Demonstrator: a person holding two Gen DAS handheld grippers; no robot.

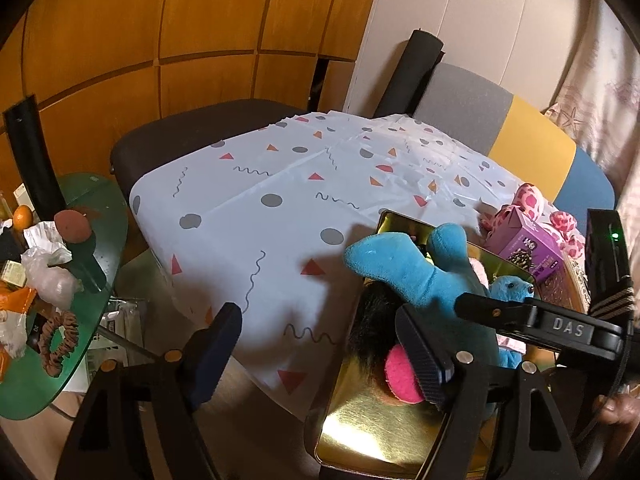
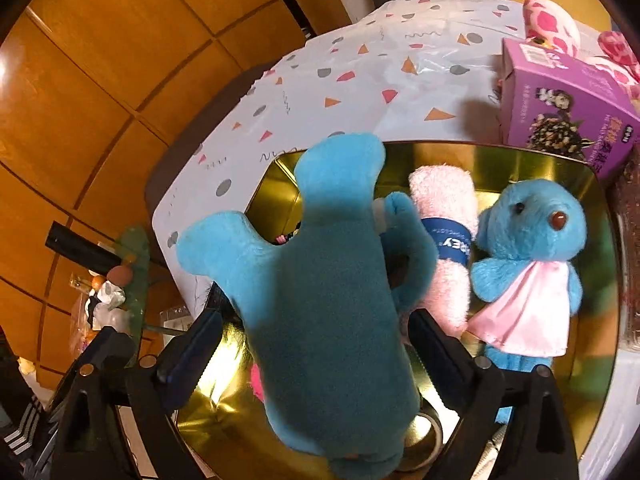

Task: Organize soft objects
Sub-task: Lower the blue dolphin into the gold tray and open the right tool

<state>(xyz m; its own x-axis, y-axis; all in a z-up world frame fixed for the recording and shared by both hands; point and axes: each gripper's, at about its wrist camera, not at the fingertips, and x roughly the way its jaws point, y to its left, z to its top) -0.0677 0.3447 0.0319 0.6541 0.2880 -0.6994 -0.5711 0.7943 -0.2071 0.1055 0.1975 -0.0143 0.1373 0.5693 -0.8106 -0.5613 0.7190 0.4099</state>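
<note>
Blue plush [image 2: 320, 300] lengthwise between right tool [image 2: 316, 344] fingers, legs pointing away

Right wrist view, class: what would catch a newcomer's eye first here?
A big blue plush toy fills the middle, lying between the open right gripper fingers over a shiny gold tin. Beside it in the tin sit a blue teddy bear with a pink bib and a rolled pink towel.
</note>
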